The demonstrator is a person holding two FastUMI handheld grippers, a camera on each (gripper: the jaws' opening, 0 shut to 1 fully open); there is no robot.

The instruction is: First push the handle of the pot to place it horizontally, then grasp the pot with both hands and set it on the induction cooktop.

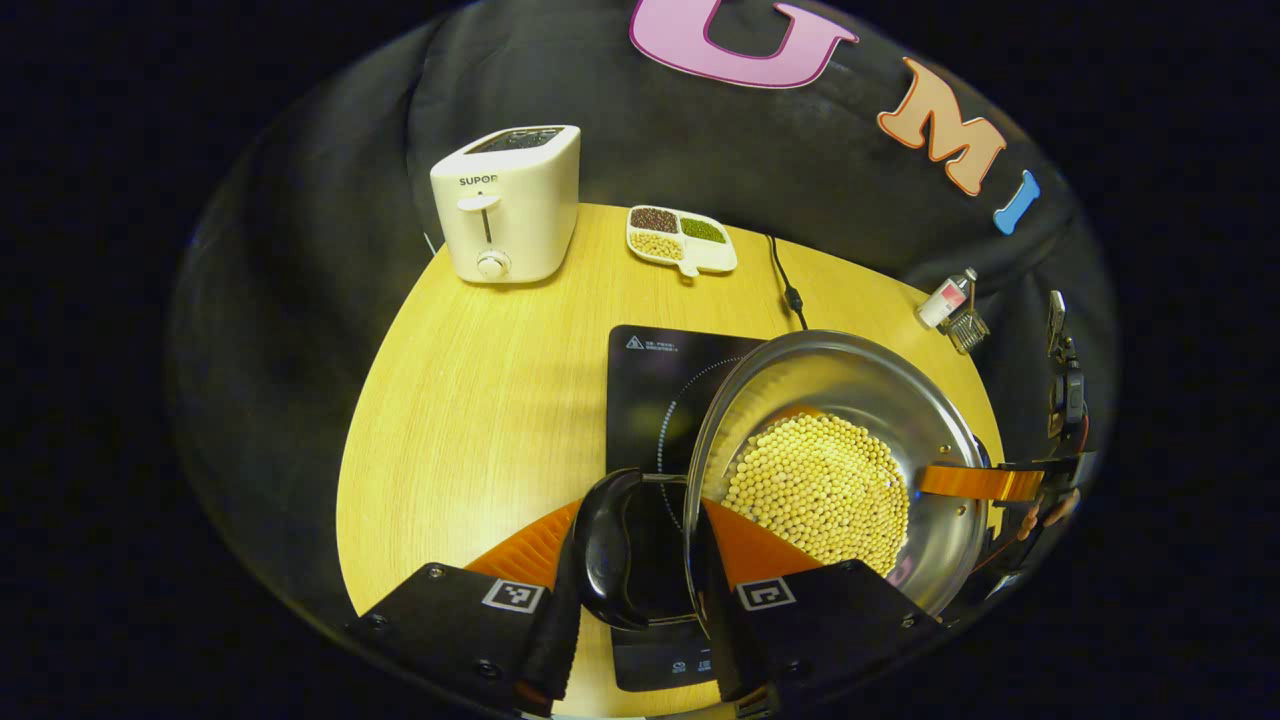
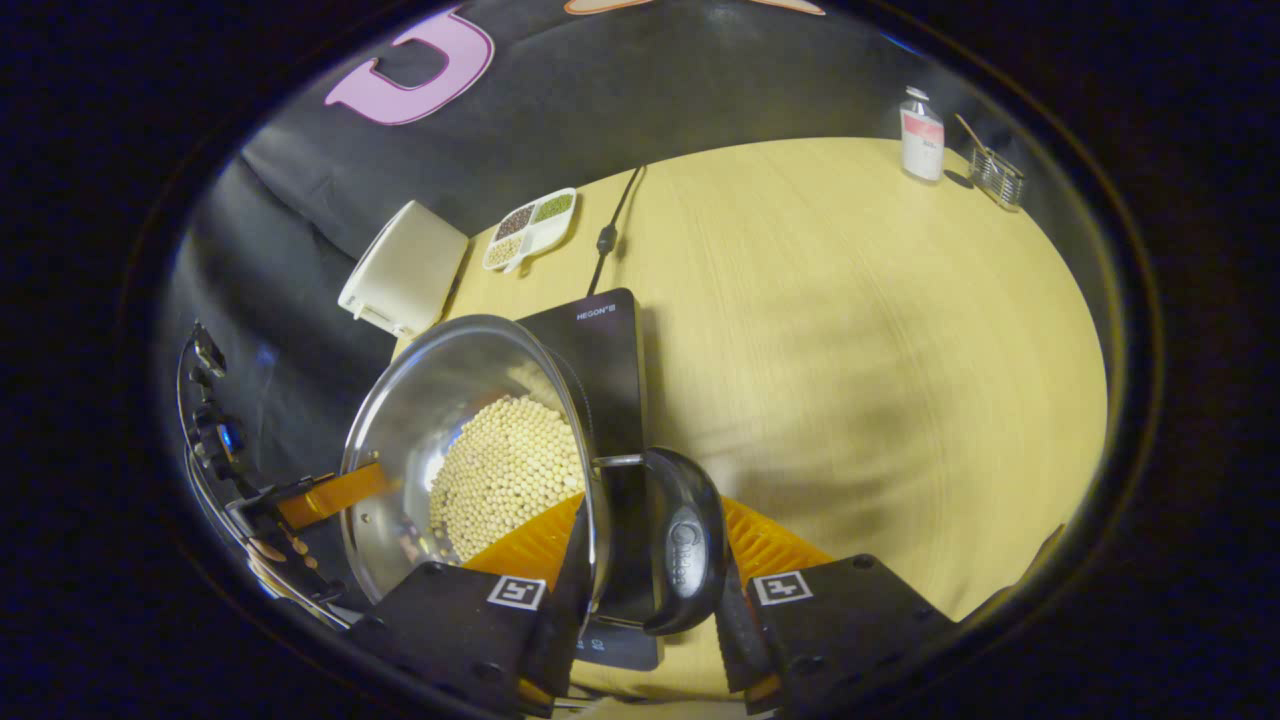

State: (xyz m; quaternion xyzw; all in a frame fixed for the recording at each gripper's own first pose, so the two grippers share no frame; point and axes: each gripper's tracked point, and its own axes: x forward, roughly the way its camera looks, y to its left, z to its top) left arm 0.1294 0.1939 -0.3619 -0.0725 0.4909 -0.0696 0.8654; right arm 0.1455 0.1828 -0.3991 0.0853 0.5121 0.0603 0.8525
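Note:
A steel pot (image 1: 850, 385) (image 2: 430, 400) holding pale round beans (image 1: 820, 490) (image 2: 510, 470) is tilted over the black induction cooktop (image 1: 650, 380) (image 2: 600, 350). In the left gripper view, my left gripper (image 1: 630, 560) is shut on one black side handle (image 1: 610, 550). In the right gripper view, my right gripper (image 2: 650, 570) is shut on the opposite black handle (image 2: 685, 545). Each view also shows the other gripper (image 1: 1000, 485) (image 2: 320, 497) across the pot at the far handle. I cannot tell whether the pot's base touches the cooktop.
On the round wooden table (image 1: 480, 400) (image 2: 850, 350) stand a white toaster (image 1: 505, 205) (image 2: 405, 270), a divided dish of beans (image 1: 680, 240) (image 2: 530, 228), a small bottle (image 1: 945, 300) (image 2: 921, 135) and a little wire rack (image 1: 967, 328) (image 2: 997, 175). The cooktop's cable (image 1: 785, 280) (image 2: 605, 240) runs back.

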